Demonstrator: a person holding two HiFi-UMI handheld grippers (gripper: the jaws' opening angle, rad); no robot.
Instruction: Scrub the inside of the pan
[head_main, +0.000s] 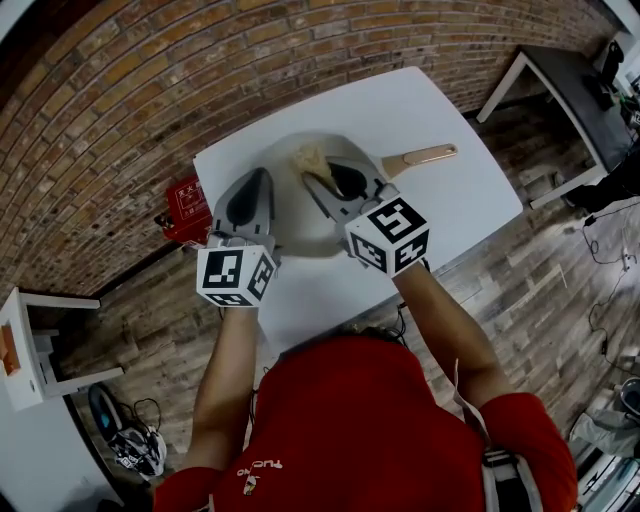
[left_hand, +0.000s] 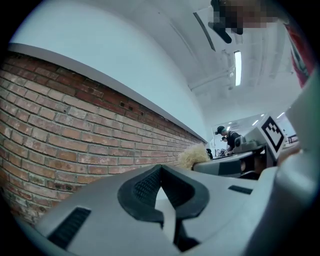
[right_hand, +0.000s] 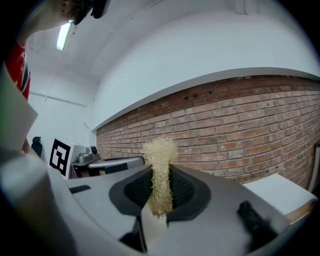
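One white table (head_main: 455, 205) bearing a pan (head_main: 296, 224), brick wall (head_main: 150, 80), plank floor (head_main: 545, 275)

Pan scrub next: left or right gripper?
Right. The right gripper is shut on the fibre scrubber above the pan; the left gripper is shut on nothing, at the pan's left edge.

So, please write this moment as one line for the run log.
right gripper: shut on scrubber | left gripper: shut, empty, near pan rim | scrubber over pan, contact unclear

A white table (head_main: 455, 200) stands by a brick wall (head_main: 150, 90), with perhaps a red box (head_main: 187, 205) beside it.
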